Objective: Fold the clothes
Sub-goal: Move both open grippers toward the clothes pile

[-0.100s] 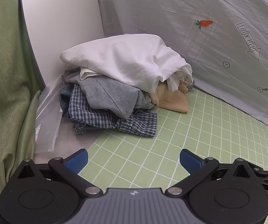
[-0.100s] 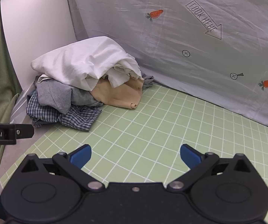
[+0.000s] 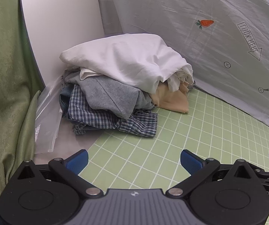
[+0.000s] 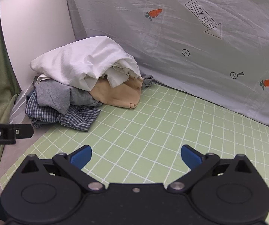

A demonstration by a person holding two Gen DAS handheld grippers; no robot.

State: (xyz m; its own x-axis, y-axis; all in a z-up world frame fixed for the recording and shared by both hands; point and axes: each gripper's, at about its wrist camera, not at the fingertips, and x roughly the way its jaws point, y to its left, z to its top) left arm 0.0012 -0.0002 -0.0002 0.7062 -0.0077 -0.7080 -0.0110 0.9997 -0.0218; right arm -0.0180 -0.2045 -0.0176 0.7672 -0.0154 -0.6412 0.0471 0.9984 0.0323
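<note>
A grey printed sheet (image 4: 200, 46), bearing carrot motifs and an arrow, hangs as a backdrop ahead and to the right of both grippers. A green curtain (image 3: 5, 93) hangs to the left of the left gripper. A green grid mat (image 4: 153, 127) covers the bench directly beneath and ahead of both grippers; bare bench (image 3: 69, 138) shows at the mat's left edge.

The pile of clothes (image 3: 123, 86) lies ahead of the left gripper and ahead-left of the right gripper, well apart from both, against the white panel (image 3: 59, 28) in the far corner. Pile order, largest first:
- white garment (image 4: 82, 60) on top;
- grey garment (image 3: 108, 95) beneath it;
- plaid shirt (image 3: 115, 121) at the bottom, its front edge on the mat;
- tan garment (image 4: 119, 93) on the side nearer the sheet.

A clear plastic bag (image 3: 46, 123) lies to the left of the pile.

Left gripper (image 3: 134, 160): blue fingers spread apart, holding nothing, above the mat. Right gripper (image 4: 136, 156): fingers spread apart, holding nothing, above the mat.
</note>
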